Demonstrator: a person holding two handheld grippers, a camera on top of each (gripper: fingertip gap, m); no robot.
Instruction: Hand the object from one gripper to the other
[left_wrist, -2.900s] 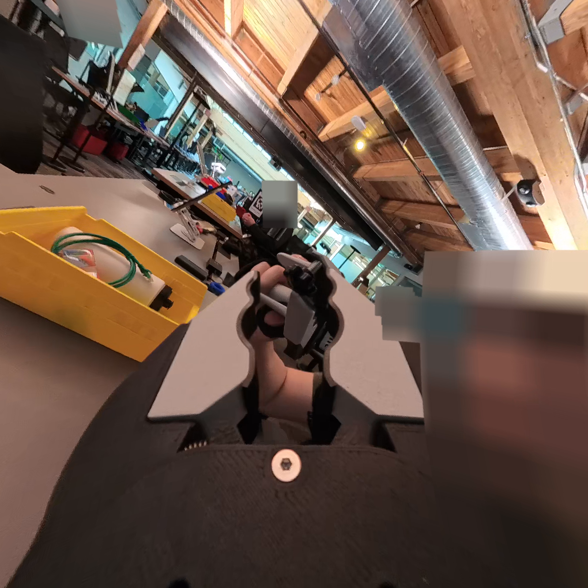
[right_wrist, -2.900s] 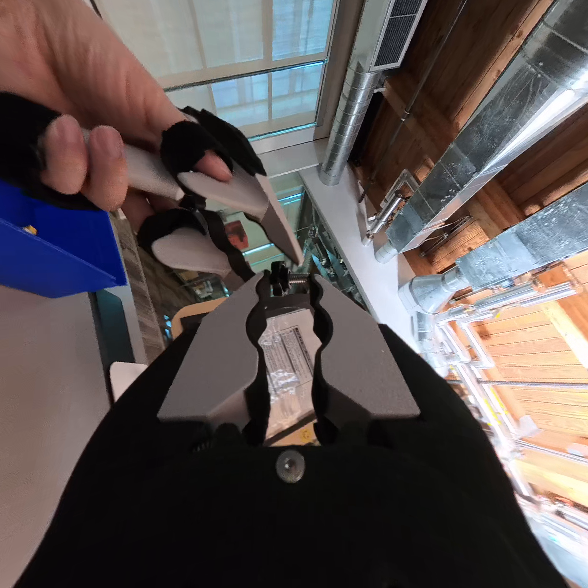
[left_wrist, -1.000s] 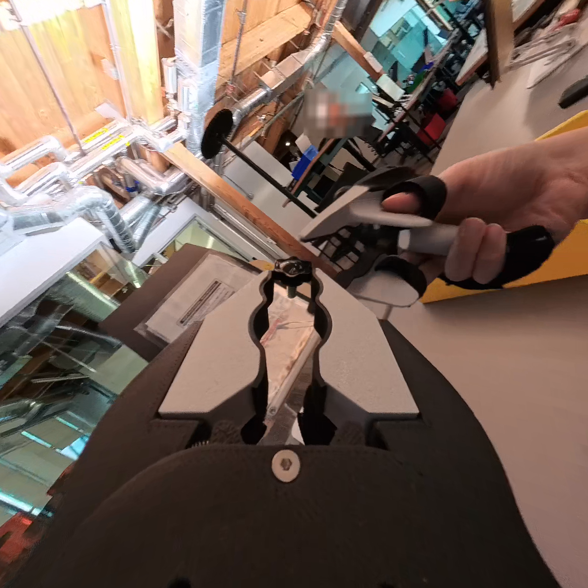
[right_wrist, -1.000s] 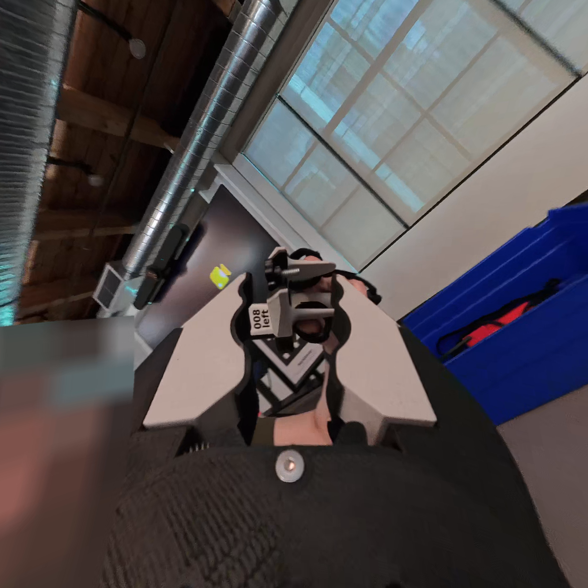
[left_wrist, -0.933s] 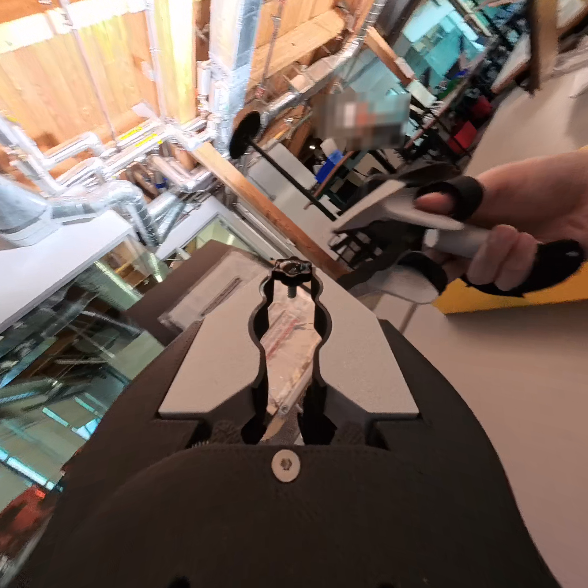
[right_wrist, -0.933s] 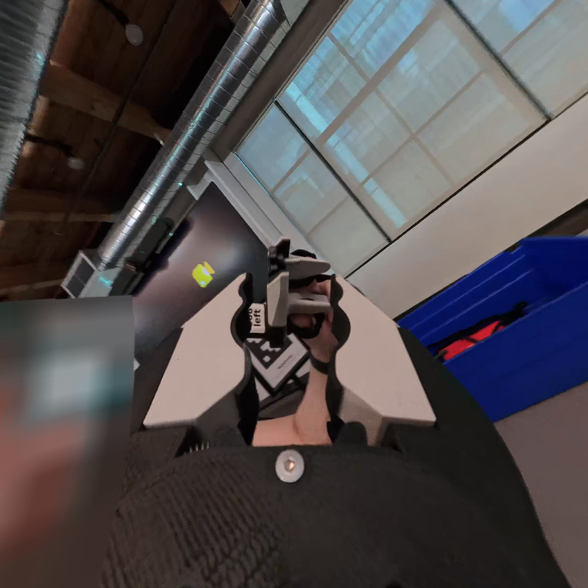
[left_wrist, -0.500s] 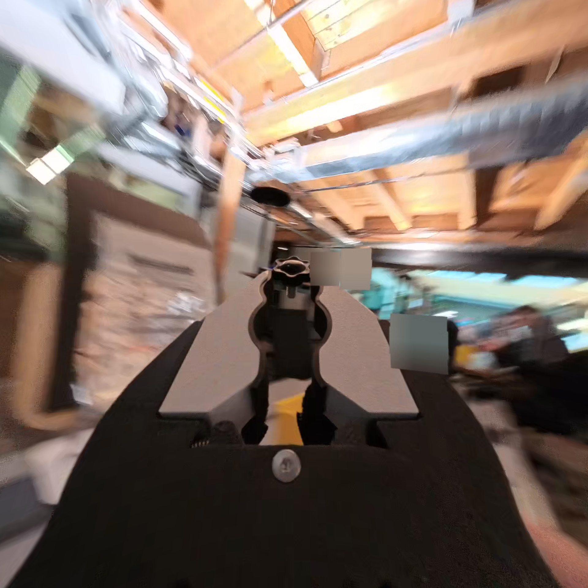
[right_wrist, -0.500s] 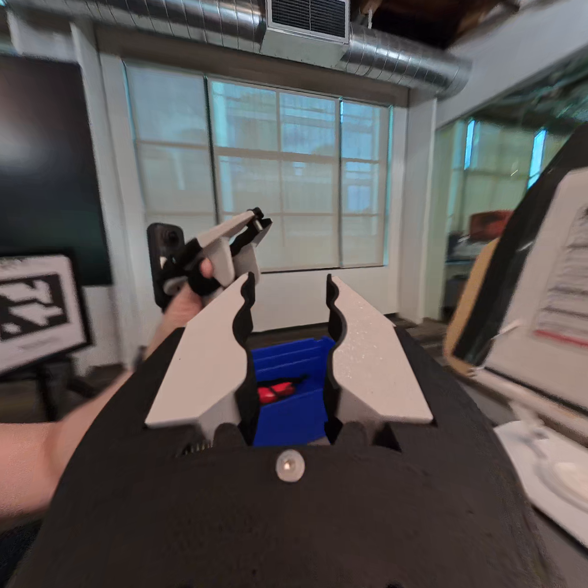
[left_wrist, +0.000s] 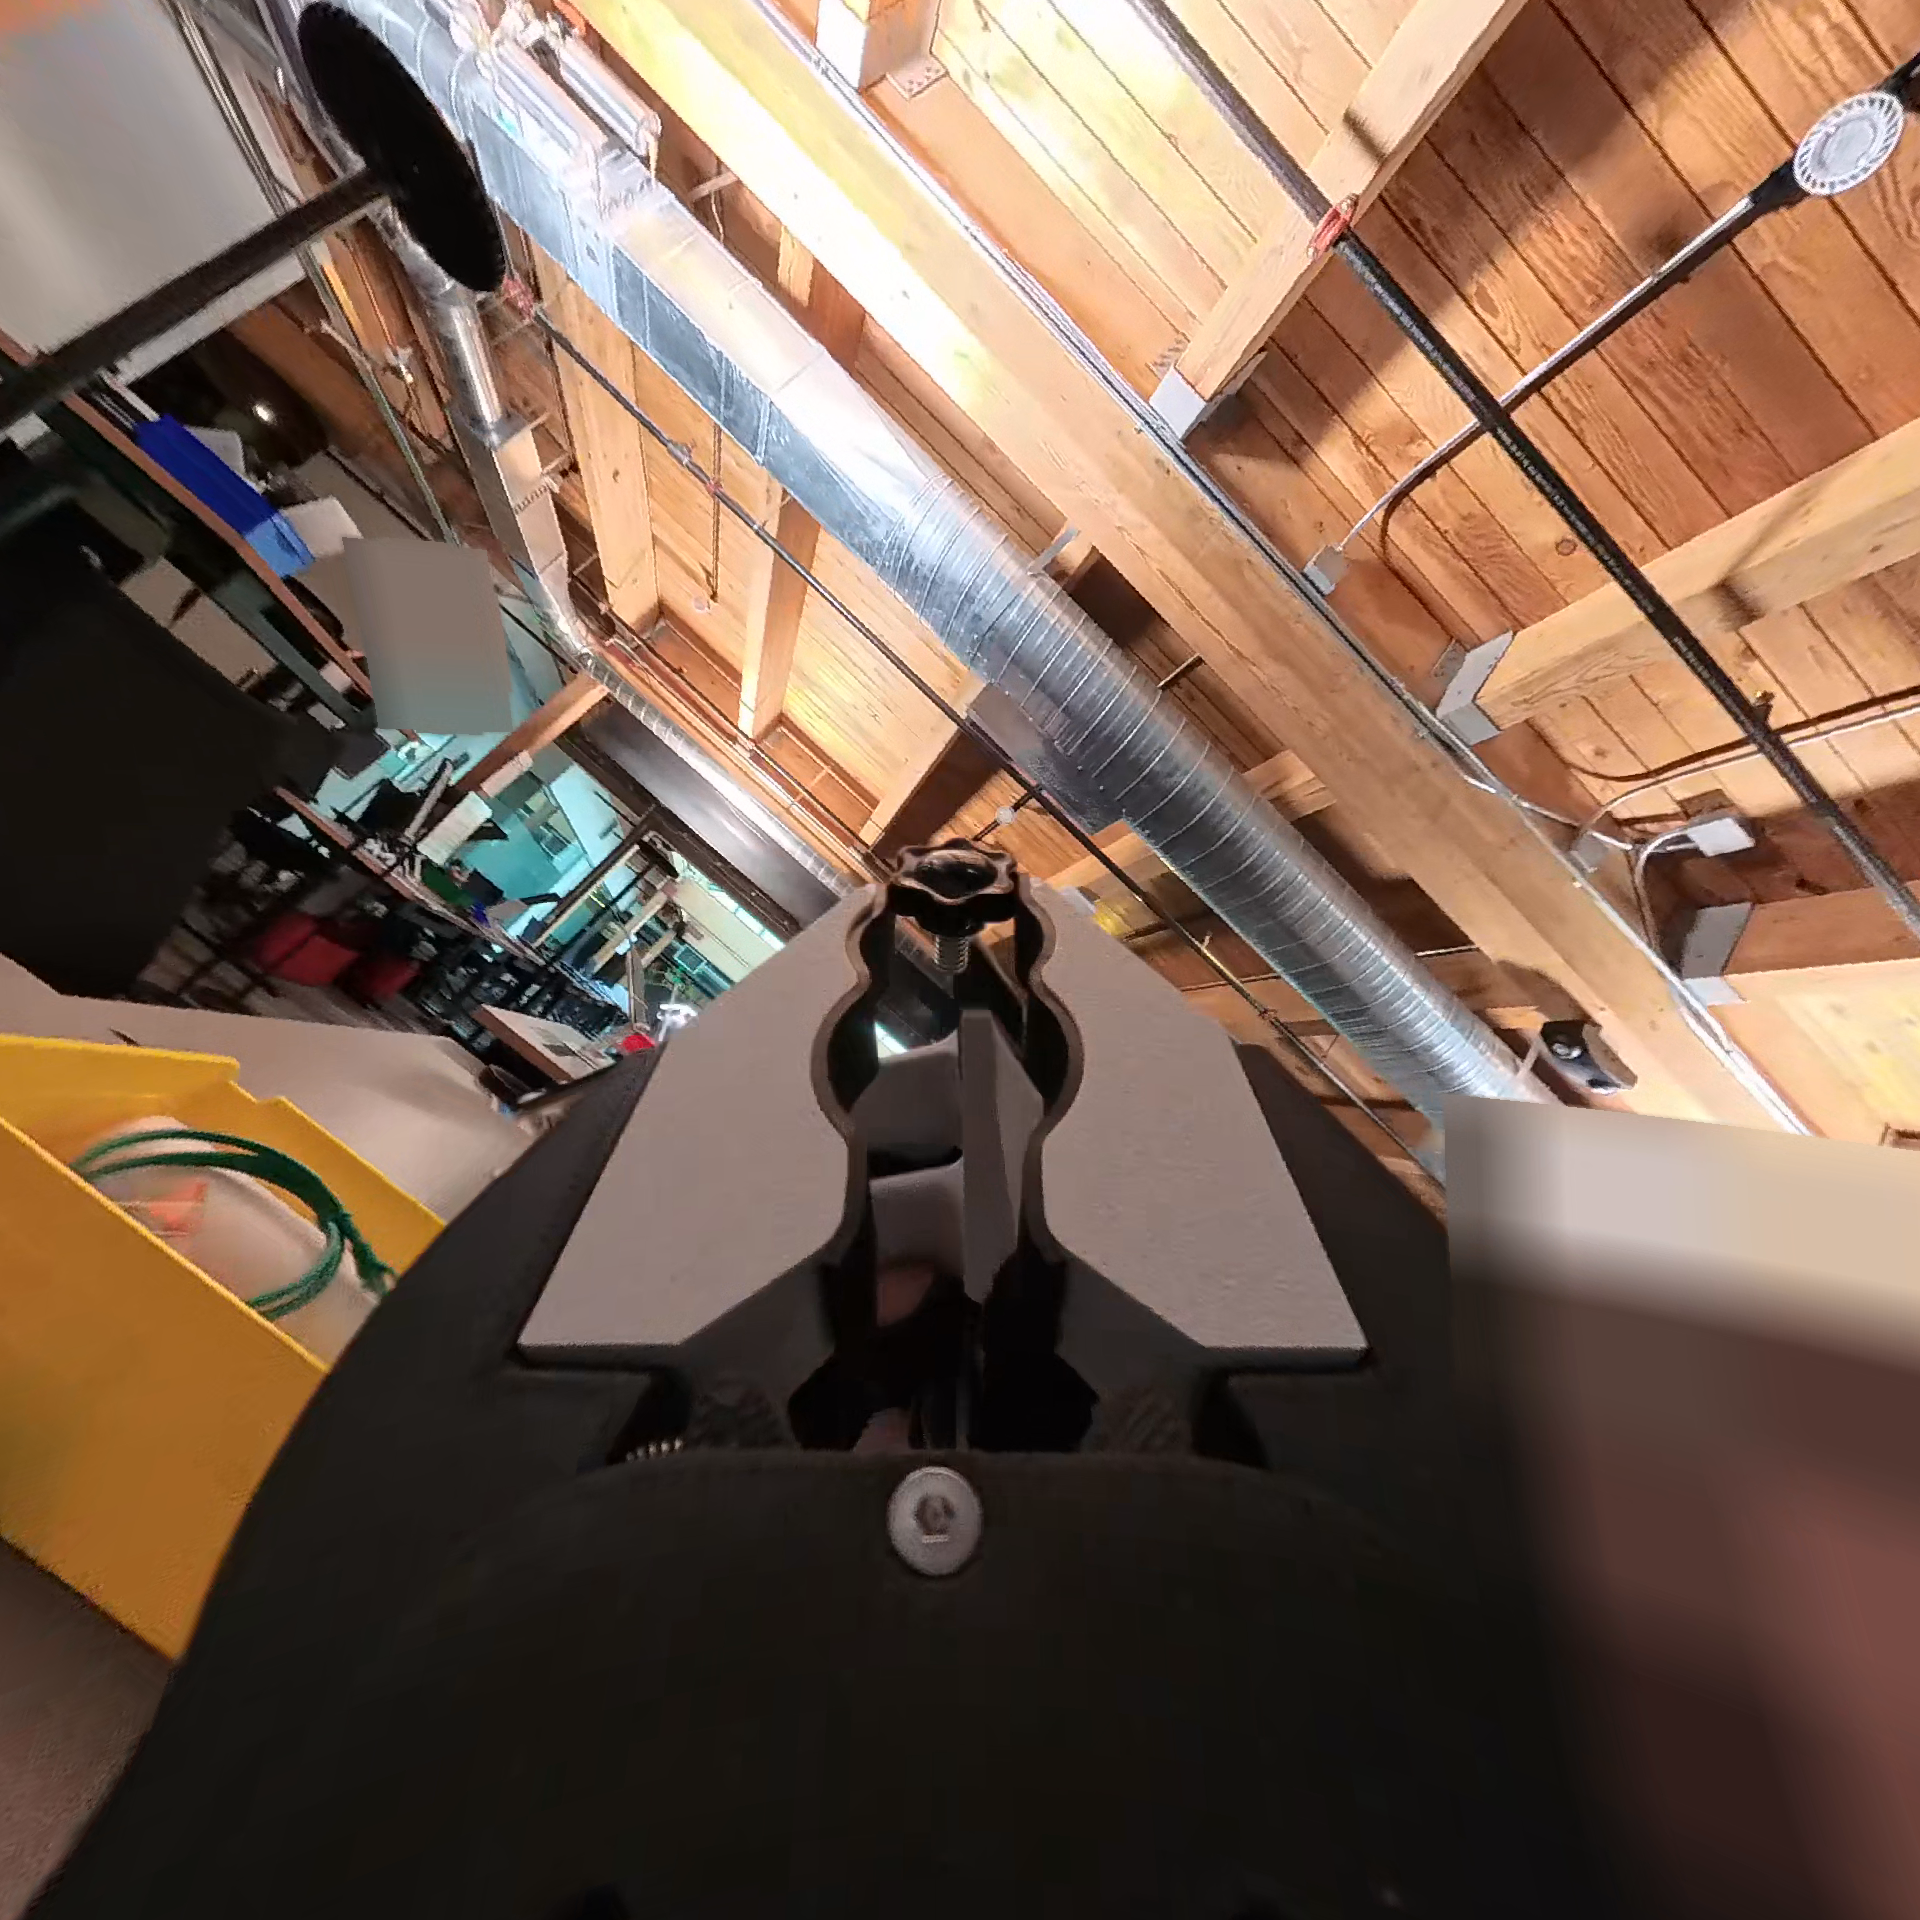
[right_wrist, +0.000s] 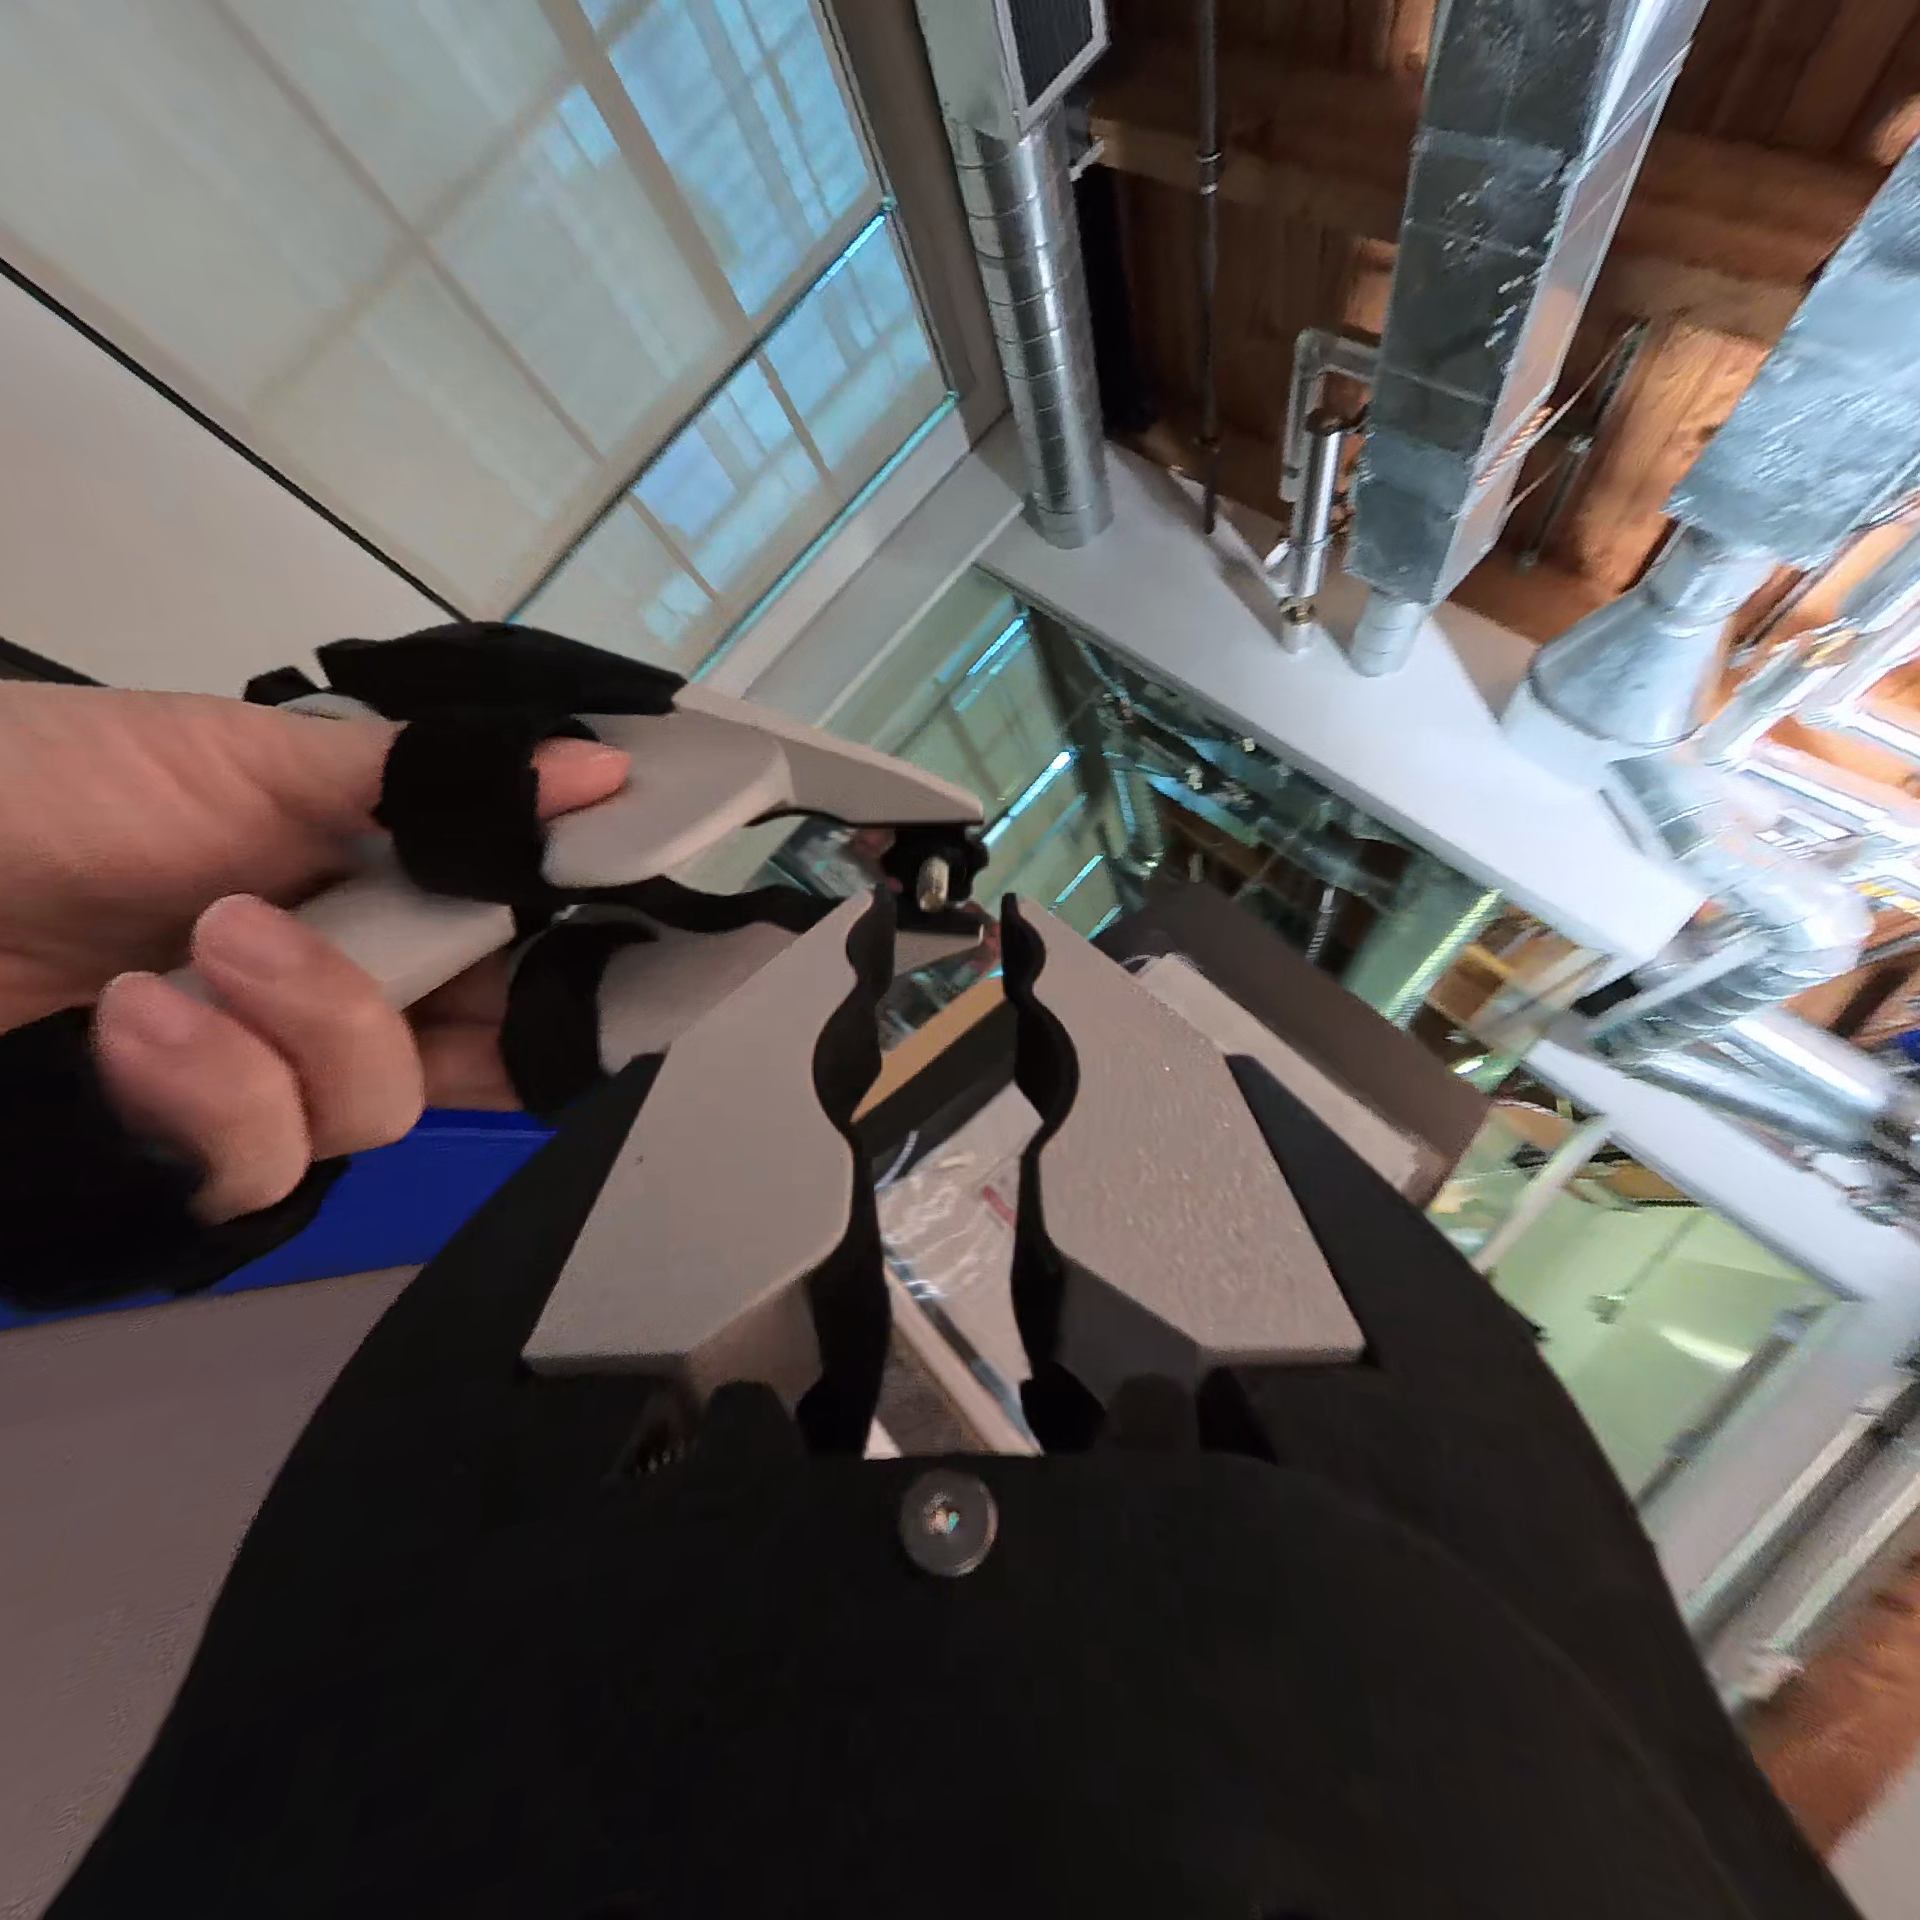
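A small black star knob (left_wrist: 948, 891) with a short threaded screw is pinched at the tips of my left gripper (left_wrist: 948, 920), which is shut on it. In the right wrist view a hand brings the left gripper (right_wrist: 940, 862) in from the left. The knob (right_wrist: 928, 878) sits just above and left of the tips of my right gripper (right_wrist: 943, 914). The right gripper is open and empty, and the knob is not between its fingers. Through the gap in the left wrist view the right gripper (left_wrist: 948, 1039) shows close behind, end-on.
A yellow bin (left_wrist: 125, 1299) holding a green cable (left_wrist: 260, 1174) stands on the grey table (left_wrist: 62, 1714) at the left. A blue bin (right_wrist: 436, 1174) lies behind the hand (right_wrist: 208, 831). Both cameras point up at ducts and wooden beams.
Half a second ago the grippers were apart, the right one open and facing the blue bin. Both have swung round and now meet tip to tip, with the knob still in the left.
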